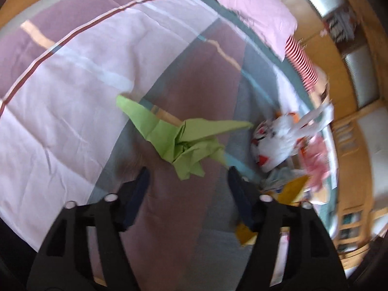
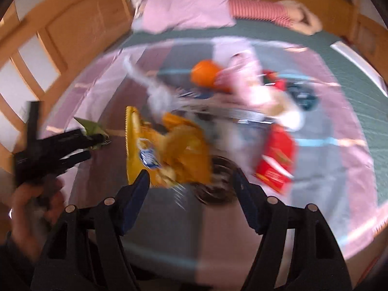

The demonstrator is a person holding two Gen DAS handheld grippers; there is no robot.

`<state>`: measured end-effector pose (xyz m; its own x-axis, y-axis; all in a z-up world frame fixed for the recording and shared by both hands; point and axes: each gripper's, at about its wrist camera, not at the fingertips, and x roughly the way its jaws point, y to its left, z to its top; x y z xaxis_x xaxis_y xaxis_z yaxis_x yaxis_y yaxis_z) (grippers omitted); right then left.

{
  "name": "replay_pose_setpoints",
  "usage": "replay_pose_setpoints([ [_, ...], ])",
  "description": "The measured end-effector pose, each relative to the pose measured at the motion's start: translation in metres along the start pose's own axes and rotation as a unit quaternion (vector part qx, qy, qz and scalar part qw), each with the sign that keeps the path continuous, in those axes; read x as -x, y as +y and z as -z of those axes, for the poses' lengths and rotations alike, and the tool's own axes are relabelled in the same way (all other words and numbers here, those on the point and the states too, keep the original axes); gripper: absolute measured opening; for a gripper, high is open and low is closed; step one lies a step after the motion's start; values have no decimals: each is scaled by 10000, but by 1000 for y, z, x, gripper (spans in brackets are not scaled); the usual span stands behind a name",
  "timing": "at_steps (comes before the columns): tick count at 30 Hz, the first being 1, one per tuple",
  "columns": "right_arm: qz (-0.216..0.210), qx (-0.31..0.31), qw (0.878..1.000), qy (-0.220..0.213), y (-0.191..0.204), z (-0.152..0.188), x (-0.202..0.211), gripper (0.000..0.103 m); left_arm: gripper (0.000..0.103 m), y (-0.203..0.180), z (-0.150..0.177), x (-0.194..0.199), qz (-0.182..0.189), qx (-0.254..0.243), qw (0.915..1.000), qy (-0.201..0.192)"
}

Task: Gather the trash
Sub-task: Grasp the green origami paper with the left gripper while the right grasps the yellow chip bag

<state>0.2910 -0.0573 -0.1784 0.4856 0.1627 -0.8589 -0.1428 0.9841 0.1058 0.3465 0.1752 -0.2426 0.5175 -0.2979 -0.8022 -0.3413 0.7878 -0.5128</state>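
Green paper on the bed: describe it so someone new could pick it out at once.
Start at the striped bedspread that covers the bed. The green paper lies on its brownish middle stripe, just ahead of the open left gripper and left of the trash pile. It is the only lime-green piece, crumpled with long pointed corners, lying apart from the rest.

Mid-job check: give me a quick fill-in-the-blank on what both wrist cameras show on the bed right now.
1. Ahead of the left gripper lies a folded paper coloured ____.
2. Nothing sits between the left gripper's fingers; they are ____.
3. Ahead of the right gripper lies a snack bag coloured ____.
4. The pillow is ____.

Missing: green; open; yellow; pink
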Motion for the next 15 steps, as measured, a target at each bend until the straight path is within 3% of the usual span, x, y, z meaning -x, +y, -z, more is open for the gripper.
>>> replay_pose_setpoints([
  [2,49,133,9999,84,13,-7,-21,70,79,8,-1,11,310,150,9993,-149],
  [3,91,111,9998,124,17,-10,-30,61,85,12,-4,17,468,254,9982,-264],
  [4,45,55,9997,253,19,-11,-41,39,88,17,-6,21,530,362,9972,-370],
  [7,-265,-160,9986,433,17,-13,-52,18,88,29,-16,20,493,690,9953,-460],
  [11,-313,-157,9987,369,11,-7,-34,14,88,23,-20,-2,277,561,9977,-244],
  [14,-455,-253,9984,234,1,3,-10,13,86,-2,-22,-24,-193,-94,9996,-189],
  [15,-484,-268,9984,132,-3,7,4,13,80,-10,-20,-31,-396,-370,9984,-177],
])
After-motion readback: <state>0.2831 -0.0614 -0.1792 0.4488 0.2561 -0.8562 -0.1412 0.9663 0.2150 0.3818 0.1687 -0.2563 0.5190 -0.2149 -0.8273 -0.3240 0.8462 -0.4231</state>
